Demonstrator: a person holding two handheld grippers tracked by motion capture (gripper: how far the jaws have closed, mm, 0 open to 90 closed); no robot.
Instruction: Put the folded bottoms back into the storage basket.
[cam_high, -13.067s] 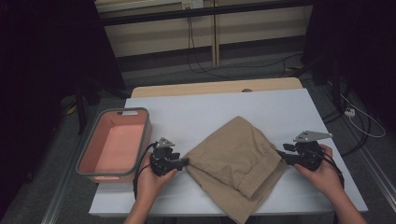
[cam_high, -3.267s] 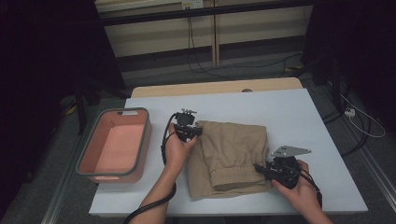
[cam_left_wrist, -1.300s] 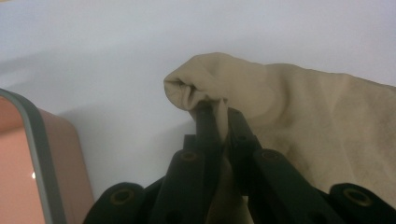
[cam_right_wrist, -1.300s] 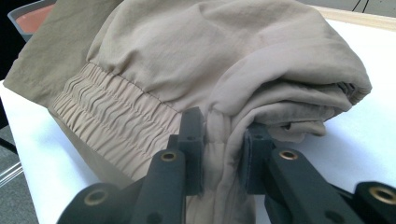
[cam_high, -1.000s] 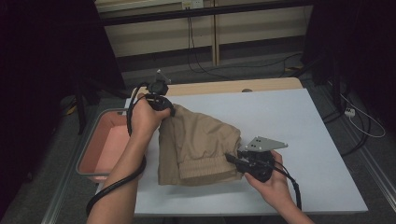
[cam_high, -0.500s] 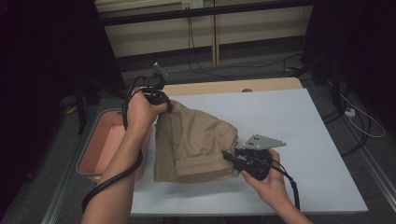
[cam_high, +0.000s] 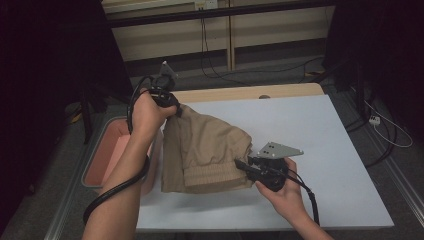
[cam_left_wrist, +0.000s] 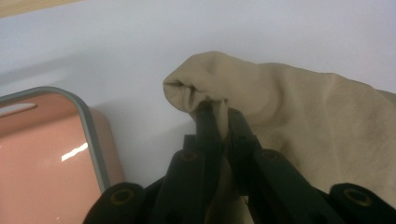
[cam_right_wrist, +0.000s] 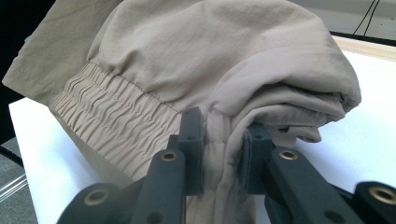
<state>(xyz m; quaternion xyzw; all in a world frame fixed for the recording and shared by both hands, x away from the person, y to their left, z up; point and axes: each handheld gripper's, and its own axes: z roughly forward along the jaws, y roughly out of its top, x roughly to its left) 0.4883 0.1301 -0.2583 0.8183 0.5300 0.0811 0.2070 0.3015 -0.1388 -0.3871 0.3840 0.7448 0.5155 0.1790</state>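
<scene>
left gripper (cam_high: 176, 111) | right gripper (cam_high: 239, 163) | jaws clamping tan garment (cam_high: 205, 145)

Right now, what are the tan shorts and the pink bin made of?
The tan shorts look like thin woven cloth, matte: soft folds, and a gathered elastic waistband in the right gripper view. The pink bin seems to be smooth plastic with a grey rim: a light glints on its wall in the left gripper view.
</scene>
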